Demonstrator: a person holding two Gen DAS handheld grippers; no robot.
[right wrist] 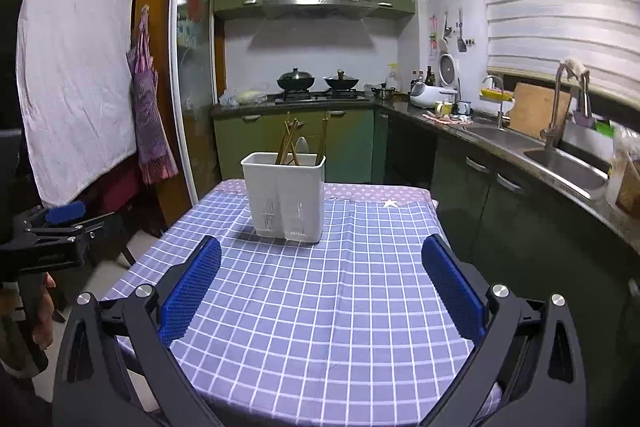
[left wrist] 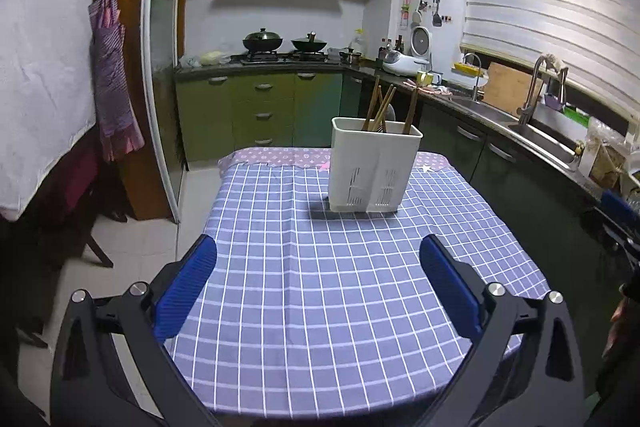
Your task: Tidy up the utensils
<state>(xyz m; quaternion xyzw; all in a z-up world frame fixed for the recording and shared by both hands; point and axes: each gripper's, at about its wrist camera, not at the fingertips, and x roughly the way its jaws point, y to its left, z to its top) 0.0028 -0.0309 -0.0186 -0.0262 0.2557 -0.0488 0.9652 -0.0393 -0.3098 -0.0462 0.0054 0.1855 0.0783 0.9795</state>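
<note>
A white utensil holder (left wrist: pixel 370 171) (right wrist: pixel 286 197) stands upright toward the far side of the table, on the blue checked cloth (left wrist: pixel 320 287) (right wrist: pixel 320 307). Several wooden chopsticks (left wrist: pixel 380 105) (right wrist: pixel 289 143) and a spoon (right wrist: pixel 303 147) stick out of it. My left gripper (left wrist: pixel 318 283) is open near the table's front edge, well short of the holder, nothing between its blue pads. My right gripper (right wrist: pixel 320 287) is open too, and empty, over the near half of the cloth. In the right wrist view the left gripper (right wrist: pixel 60 219) shows at the far left, beside the table.
A kitchen counter with a sink (right wrist: pixel 568 167) and tap runs along the right. A stove with two woks (left wrist: pixel 280 43) stands behind the table. An apron (left wrist: pixel 114 87) hangs at the left by a sliding door. A dark chair (left wrist: pixel 92 227) stands left of the table.
</note>
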